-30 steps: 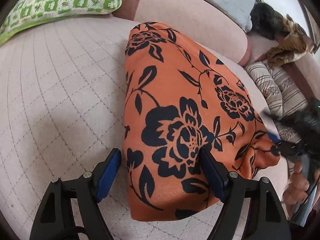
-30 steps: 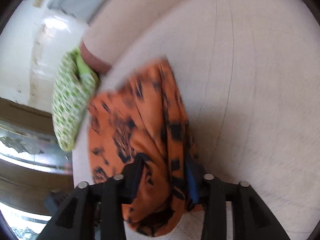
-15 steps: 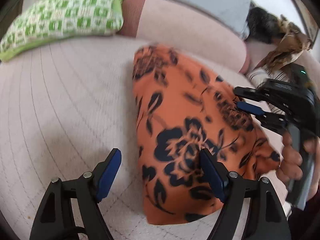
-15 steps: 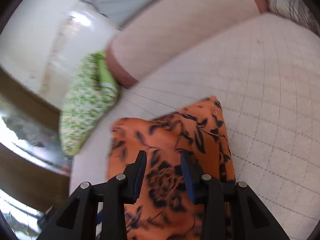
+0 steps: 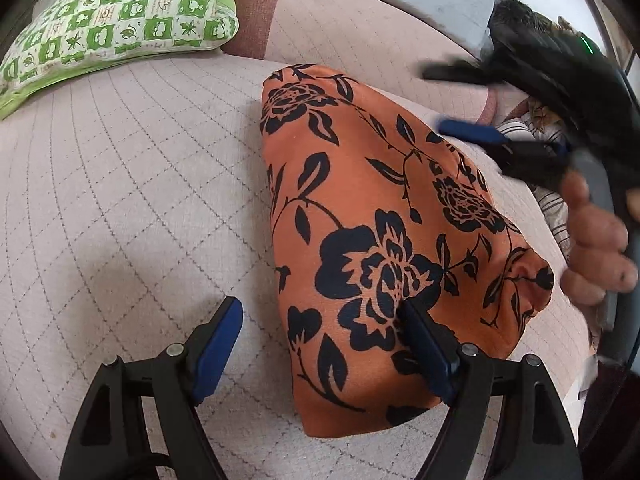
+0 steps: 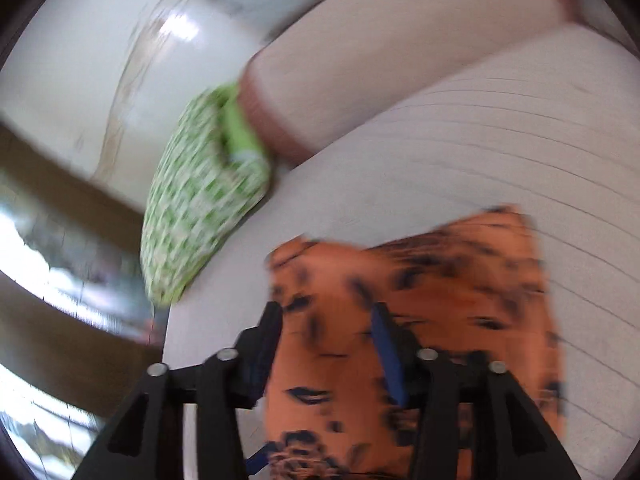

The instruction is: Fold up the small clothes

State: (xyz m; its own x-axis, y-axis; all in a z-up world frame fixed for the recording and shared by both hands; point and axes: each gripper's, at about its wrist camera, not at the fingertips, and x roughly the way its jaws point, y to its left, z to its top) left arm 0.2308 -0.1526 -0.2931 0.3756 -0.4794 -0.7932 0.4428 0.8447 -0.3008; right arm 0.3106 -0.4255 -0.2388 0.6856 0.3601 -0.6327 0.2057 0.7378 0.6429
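Observation:
An orange cloth with black flowers lies folded on the pale quilted sofa seat. My left gripper is open just above the cloth's near edge, its right finger over the fabric, holding nothing. My right gripper shows blurred at the upper right of the left wrist view, open, raised above the cloth's far side. In the right wrist view the right gripper is open over the blurred cloth, empty.
A green and white checked pillow lies at the sofa's far left, also in the right wrist view. The sofa backrest runs behind. Striped and other clothes are piled at the right.
My right gripper let go of the cloth's corner, opened and lifted away above the cloth. The cloth now lies flat. My left gripper stayed open near the front edge.

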